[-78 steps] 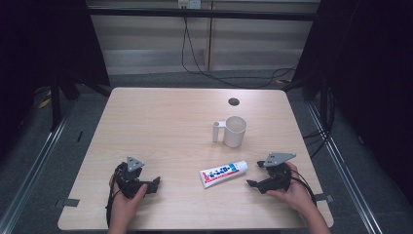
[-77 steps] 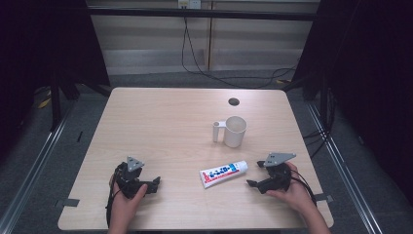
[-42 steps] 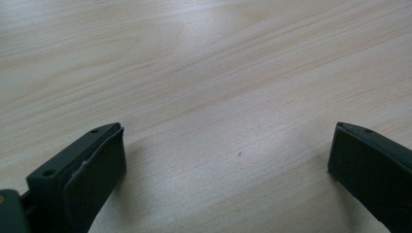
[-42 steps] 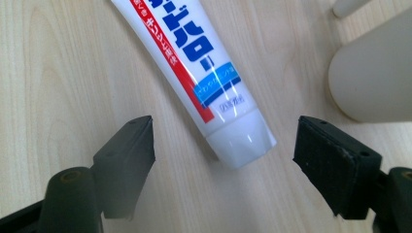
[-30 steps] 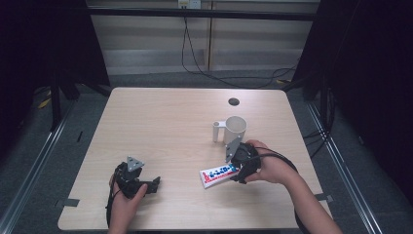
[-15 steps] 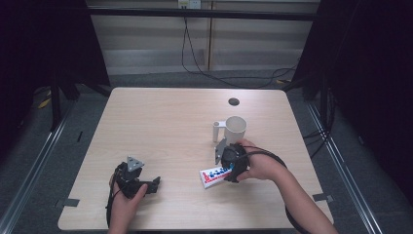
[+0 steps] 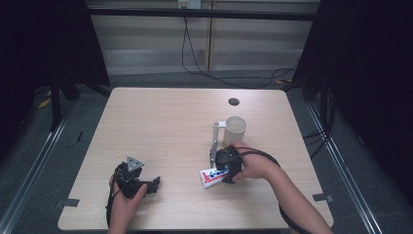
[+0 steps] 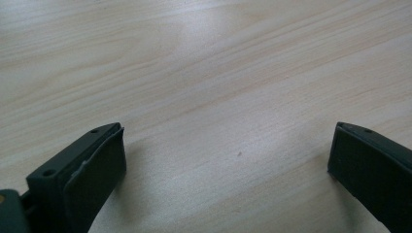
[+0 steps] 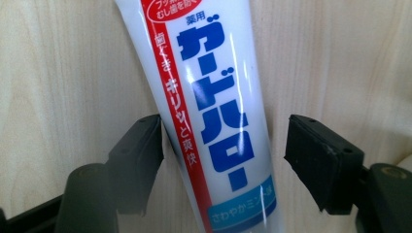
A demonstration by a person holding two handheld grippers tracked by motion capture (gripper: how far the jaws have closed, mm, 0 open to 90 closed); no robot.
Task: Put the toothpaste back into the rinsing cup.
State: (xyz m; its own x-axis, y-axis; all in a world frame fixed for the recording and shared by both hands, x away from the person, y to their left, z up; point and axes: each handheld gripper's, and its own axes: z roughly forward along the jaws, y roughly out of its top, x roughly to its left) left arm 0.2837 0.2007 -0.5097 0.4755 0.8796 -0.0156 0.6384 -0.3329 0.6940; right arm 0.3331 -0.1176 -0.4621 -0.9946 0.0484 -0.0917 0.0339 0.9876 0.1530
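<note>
I have the right gripper (image 7: 220,165) down over the toothpaste tube (image 7: 213,176), which lies flat on the table (image 7: 160,122), near its front edge and a little right of the middle. In the right gripper view the tube (image 9: 214,121) runs straight up between my two jaws, so its long axis crosses the line from one jaw to the other squarely. That is the relation the grip depends on: the jaws will squeeze across the tube's width, not along its length.

The jaws have just been closing with the tube between them. They now stand at a middling width: the left-hand pad in that view looks to be at or almost at the tube's edge, while bare wood shows between the tube and the other pad. I judge it not yet gripped.

The white mug (image 7: 234,130) stands just beyond my right hand (image 7: 255,165), toward the far edge, apart from the tube.

The left gripper (image 7: 141,183) rests near the front left corner with its jaws wide and nothing between them but table (image 8: 218,97). It is well apart from the tube, so this pick falls to the right one.
</note>
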